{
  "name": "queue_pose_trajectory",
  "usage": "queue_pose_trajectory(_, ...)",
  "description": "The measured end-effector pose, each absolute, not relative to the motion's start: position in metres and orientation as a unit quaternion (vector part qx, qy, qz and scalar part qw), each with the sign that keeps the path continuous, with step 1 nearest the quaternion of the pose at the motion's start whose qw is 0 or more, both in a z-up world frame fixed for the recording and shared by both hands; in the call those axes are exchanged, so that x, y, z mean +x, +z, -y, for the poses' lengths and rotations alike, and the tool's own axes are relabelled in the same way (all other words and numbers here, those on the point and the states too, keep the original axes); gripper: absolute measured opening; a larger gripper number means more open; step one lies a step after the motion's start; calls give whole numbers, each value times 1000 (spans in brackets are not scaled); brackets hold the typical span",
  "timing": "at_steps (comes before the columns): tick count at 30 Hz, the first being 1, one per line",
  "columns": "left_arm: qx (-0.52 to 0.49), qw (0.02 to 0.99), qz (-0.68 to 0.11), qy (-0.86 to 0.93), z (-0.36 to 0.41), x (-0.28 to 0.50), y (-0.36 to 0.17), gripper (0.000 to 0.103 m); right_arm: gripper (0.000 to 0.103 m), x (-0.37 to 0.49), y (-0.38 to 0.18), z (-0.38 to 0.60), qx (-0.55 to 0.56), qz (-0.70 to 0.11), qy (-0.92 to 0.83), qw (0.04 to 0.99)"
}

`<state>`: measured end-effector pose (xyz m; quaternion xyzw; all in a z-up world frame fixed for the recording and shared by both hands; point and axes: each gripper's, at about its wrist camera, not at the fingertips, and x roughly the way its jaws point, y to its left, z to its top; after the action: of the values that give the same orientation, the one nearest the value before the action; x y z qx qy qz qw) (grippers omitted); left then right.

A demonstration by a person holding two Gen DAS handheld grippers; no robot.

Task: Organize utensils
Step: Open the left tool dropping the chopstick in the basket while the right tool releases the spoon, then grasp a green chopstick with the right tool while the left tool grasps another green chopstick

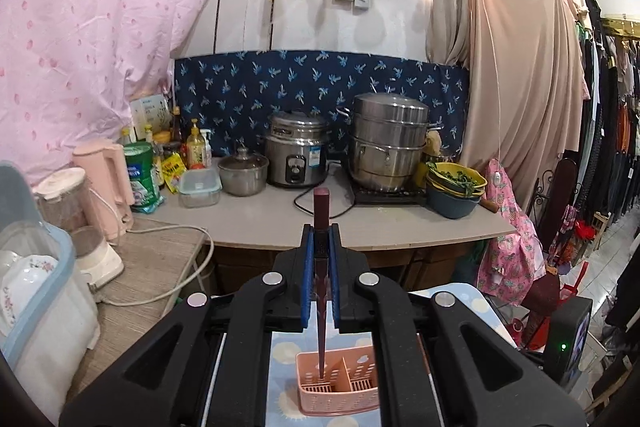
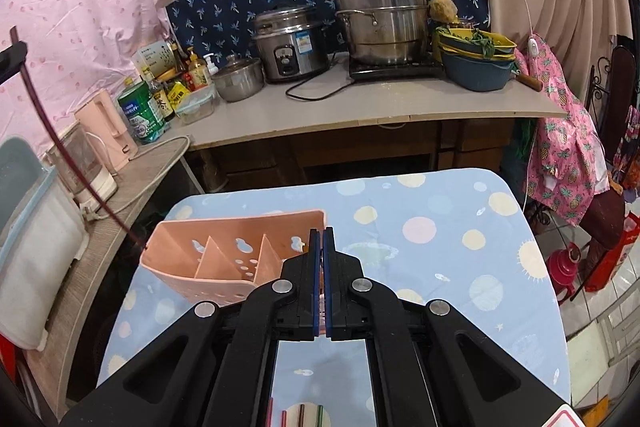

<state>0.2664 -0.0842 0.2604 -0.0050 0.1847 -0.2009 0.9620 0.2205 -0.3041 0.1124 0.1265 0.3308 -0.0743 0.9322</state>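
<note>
My left gripper [image 1: 321, 233] is shut on a dark red chopstick [image 1: 321, 291] held upright. Its tip points down into the left compartment of a pink utensil holder [image 1: 340, 393]. In the right wrist view the same chopstick [image 2: 60, 147] slants down to the left rim of the pink holder [image 2: 224, 259], which has three compartments and stands on a blue dotted table [image 2: 440, 227]. My right gripper [image 2: 322, 233] is shut on the holder's right wall. Several coloured chopsticks [image 2: 300, 417] lie on the table under the right gripper.
A counter [image 2: 360, 111] behind holds a rice cooker [image 2: 290, 43], a steamer pot [image 2: 380, 11], a small pot [image 2: 238, 77], stacked bowls [image 2: 476, 59] and bottles. A side shelf at left carries a pink kettle [image 2: 108, 127], a blender and a dish bin [image 2: 28, 227].
</note>
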Motion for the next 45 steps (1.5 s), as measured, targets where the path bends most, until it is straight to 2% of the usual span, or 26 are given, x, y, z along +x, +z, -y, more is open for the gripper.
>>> queue_pose_trajectory(3,-4,957,-201,-207,90,281,246,7,4,224,108,306,127,-331,-78,932)
queue_pose_trajectory(10,9,953,-223,-207,94,295,223,9,15,221,110,309,134,-325,-85,932)
queue_pose_trajectory(14,8,953,-225,-201,88,290,222,32,25,209,118,306,137,-315,-86,935)
queue_pose_trajectory(16,8,955,-221,-199,83,284,224,37,31,200,121,303,137,-310,-84,937)
queue_pose_trajectory(22,21,955,-218,-198,68,247,222,52,41,161,123,297,140,-310,-83,937)
queue_pose_trajectory(25,34,954,-226,-194,60,224,214,59,44,135,111,292,139,-325,-84,932)
queue_pose_trajectory(27,52,952,-233,-194,55,203,202,67,45,117,97,286,131,-343,-84,926)
queue_pose_trajectory(30,74,951,-240,-183,49,177,183,70,45,91,69,274,124,-377,-78,914)
queue_pose_trajectory(36,59,934,-304,-178,32,143,128,71,45,46,14,248,111,-431,-75,893)
queue_pose_trajectory(45,65,915,-362,-164,20,102,59,71,45,10,-24,229,105,-457,-77,880)
